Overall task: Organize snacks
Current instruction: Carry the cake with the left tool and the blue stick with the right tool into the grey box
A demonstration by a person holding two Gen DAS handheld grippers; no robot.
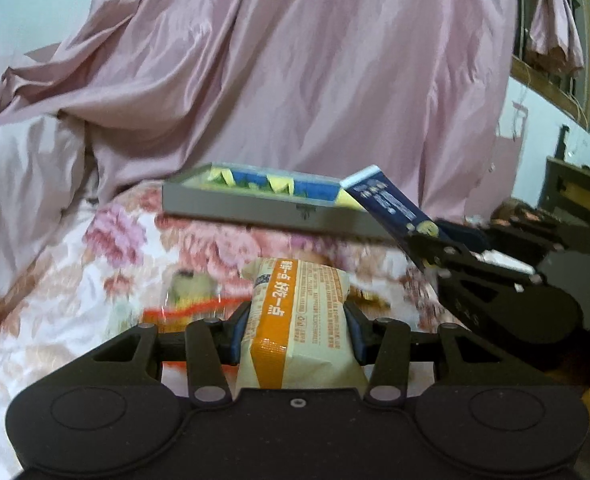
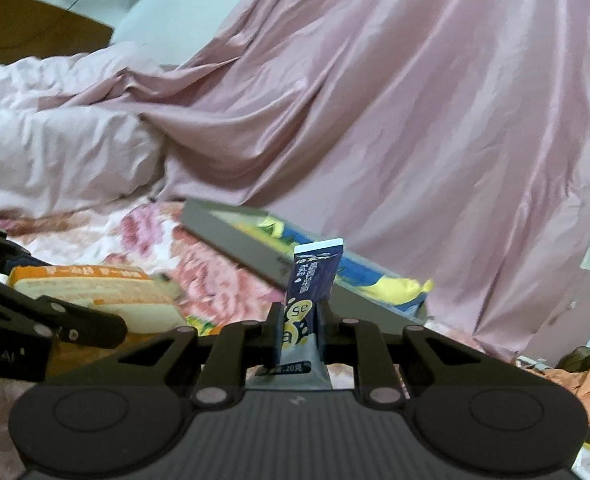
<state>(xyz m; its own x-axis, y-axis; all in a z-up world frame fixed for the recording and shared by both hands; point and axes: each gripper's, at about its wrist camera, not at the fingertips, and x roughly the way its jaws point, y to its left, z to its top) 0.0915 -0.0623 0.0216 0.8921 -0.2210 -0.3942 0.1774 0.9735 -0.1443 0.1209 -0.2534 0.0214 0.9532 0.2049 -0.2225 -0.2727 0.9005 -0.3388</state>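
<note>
Left hand-held gripper (image 1: 297, 322): clamped on orange-and-cream snack pack (image 1: 299, 320), lower centre. Right hand-held gripper (image 2: 298, 326): pinching navy sachet (image 2: 309, 288) upright. Beyond, mid-frame: grey tray (image 1: 255, 204) on floral bedspread (image 1: 95, 264), part-filled. Step: carrying both to tray; next, lower into free space
</note>
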